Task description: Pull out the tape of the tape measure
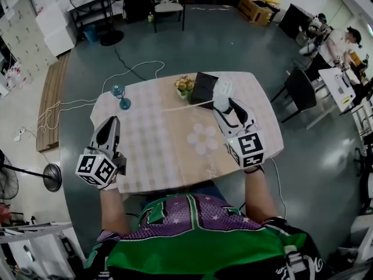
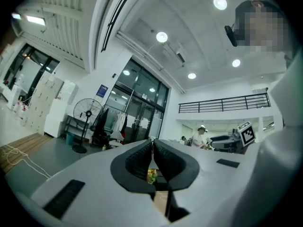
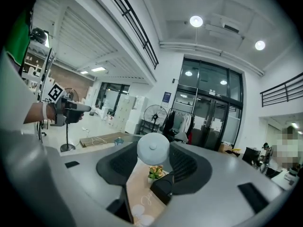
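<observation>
Small pot of yellow flowers (image 1: 185, 86) sits at the far edge of the checked-cloth table (image 1: 157, 150), with a black box (image 1: 205, 88) touching its right side and a blue stemmed glass (image 1: 120, 95) well to its left. The right gripper (image 1: 226, 107) is clamped on the round white tape measure (image 3: 153, 148) just right of the pot, and a thin pale strip runs out in front of it. The left gripper (image 1: 111, 123) has its jaws pressed together, holding nothing.

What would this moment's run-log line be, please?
left gripper: shut, empty | right gripper: shut on tape measure, above table
</observation>
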{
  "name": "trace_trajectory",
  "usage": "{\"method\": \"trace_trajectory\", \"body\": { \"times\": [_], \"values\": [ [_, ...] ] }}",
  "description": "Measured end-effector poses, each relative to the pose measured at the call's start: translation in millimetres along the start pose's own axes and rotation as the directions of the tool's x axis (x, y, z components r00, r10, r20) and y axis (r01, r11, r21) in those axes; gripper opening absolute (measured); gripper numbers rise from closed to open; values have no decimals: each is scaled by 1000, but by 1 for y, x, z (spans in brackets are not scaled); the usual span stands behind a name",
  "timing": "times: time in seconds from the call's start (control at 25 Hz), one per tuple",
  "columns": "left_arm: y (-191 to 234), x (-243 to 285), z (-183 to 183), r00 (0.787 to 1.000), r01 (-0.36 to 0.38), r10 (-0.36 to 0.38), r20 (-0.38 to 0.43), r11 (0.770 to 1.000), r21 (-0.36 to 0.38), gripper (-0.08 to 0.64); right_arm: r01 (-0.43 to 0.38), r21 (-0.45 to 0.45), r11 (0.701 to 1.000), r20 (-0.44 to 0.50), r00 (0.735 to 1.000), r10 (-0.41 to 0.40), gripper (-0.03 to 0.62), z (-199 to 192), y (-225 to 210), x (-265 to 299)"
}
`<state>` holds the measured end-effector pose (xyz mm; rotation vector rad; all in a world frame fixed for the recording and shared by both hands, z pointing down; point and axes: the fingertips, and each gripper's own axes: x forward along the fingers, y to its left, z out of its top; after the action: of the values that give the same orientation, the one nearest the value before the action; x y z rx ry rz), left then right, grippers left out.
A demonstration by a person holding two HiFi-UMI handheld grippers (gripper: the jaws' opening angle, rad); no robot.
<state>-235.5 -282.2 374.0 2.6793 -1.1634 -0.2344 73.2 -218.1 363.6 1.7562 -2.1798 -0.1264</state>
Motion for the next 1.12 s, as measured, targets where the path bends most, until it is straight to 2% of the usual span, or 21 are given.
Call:
{"method": "trace_trajectory", "body": {
  "times": [0.28,0.52,1.0,1.12],
  "values": [
    [-6,1,-9,999,31,-31,-19,1000,-4,32,5,15,1000,-27,1000,-5,218,-8,2,-2],
    [3,2,-22,999,3,-3,-41,1000,-4,32,-9,32,999,-60,998,11,218,-23,7,9],
    [21,19,-66,985,-22,43,-168,992,123,32,-33,102,994,-150,987,49,218,-79,6,46],
    [24,25,-79,979,-25,50,-197,991,130,32,-44,126,991,-184,981,67,218,-99,8,55]
  ]
}}
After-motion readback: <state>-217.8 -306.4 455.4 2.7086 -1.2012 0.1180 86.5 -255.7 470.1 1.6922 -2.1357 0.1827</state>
